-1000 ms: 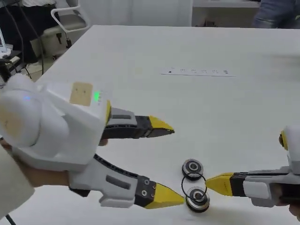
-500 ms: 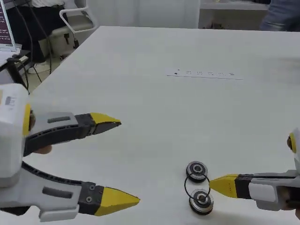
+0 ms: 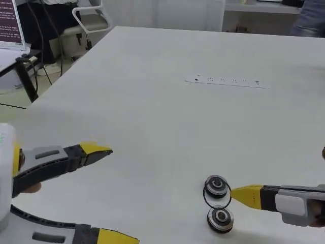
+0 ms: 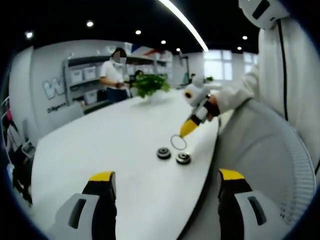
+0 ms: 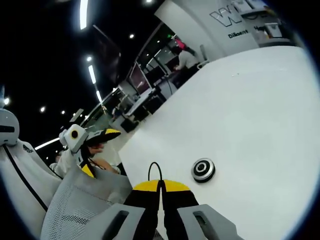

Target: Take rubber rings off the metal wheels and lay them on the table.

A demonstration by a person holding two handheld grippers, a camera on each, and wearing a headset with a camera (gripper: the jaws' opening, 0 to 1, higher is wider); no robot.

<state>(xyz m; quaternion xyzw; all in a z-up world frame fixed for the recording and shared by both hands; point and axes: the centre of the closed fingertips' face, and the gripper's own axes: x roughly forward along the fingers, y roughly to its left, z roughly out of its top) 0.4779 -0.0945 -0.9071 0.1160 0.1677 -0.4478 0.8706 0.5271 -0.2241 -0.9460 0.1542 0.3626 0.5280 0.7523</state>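
Note:
Two metal wheels (image 3: 216, 185) (image 3: 220, 217) lie flat near the front of the white table (image 3: 152, 101). A thin black rubber ring (image 3: 206, 197) hangs just above and between them, pinched at its edge by my right gripper (image 3: 236, 195), which is shut on it. In the right gripper view the ring (image 5: 155, 172) sticks out past the shut right gripper (image 5: 161, 185), beside one wheel (image 5: 203, 169). My left gripper (image 3: 114, 193) stands wide open at the front left, well apart from the wheels. The left gripper view looks across at both wheels (image 4: 163, 153) (image 4: 183, 158) and the ring (image 4: 178, 142).
A white power strip (image 3: 227, 80) lies flat toward the far side of the table. An office chair (image 3: 91, 20) and a monitor (image 3: 10, 23) stand beyond the far left corner. A person (image 4: 112, 75) and a plant (image 4: 150, 85) are past the table's end.
My left gripper has drawn back to the left, away from the wheels, still open. The right gripper stays shut on the ring by the wheels. The head camera has shifted.

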